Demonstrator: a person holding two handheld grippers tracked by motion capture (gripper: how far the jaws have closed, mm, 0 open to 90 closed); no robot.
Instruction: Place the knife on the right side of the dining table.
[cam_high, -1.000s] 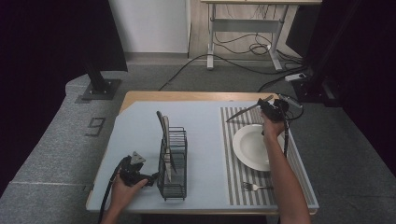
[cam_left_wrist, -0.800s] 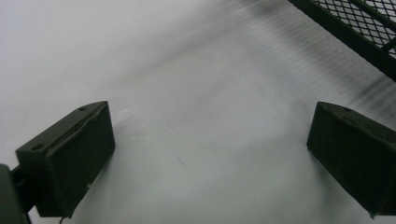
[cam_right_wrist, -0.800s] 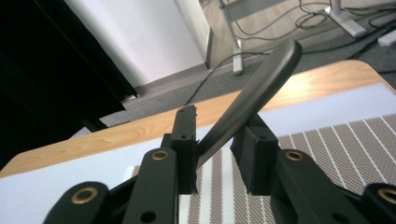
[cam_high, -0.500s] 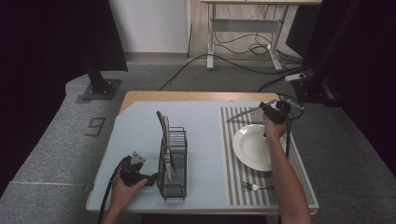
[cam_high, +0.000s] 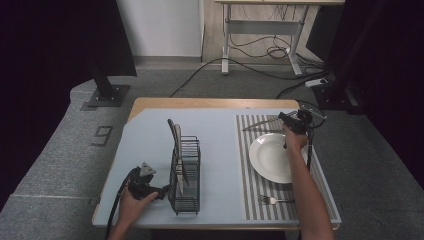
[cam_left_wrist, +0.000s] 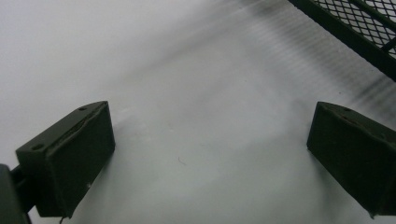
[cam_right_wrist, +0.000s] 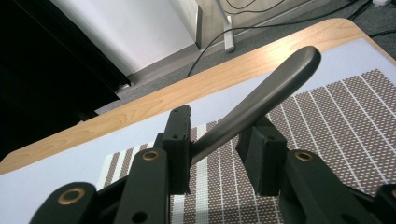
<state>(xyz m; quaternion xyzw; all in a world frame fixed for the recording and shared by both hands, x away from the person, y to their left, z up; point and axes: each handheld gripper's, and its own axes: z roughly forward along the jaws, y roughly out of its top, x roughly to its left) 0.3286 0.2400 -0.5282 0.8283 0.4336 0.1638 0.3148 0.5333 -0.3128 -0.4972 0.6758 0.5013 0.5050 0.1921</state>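
My right gripper (cam_high: 283, 120) is at the far right of the table, above the top of the striped placemat (cam_high: 250, 165). It is shut on a grey metal knife (cam_high: 260, 125), which points left over the mat. In the right gripper view, the right gripper (cam_right_wrist: 219, 140) clamps the knife (cam_right_wrist: 271, 88) partway along, and its rounded end rises to the upper right. My left gripper (cam_high: 161, 191) rests on the blue table near the front left, beside a black wire rack (cam_high: 185, 172). The left gripper (cam_left_wrist: 205, 154) is open and holds nothing.
A white plate (cam_high: 272, 157) lies on the placemat under my right forearm. A fork (cam_high: 272, 200) lies at the mat's near end. Thin upright utensils (cam_high: 176, 137) stand in the rack, whose mesh corner (cam_left_wrist: 369, 32) shows close by. Cables and desk legs are on the floor beyond.
My right gripper has sunk slightly toward the mat with the knife, which now lies flatter. The left gripper has stayed still.
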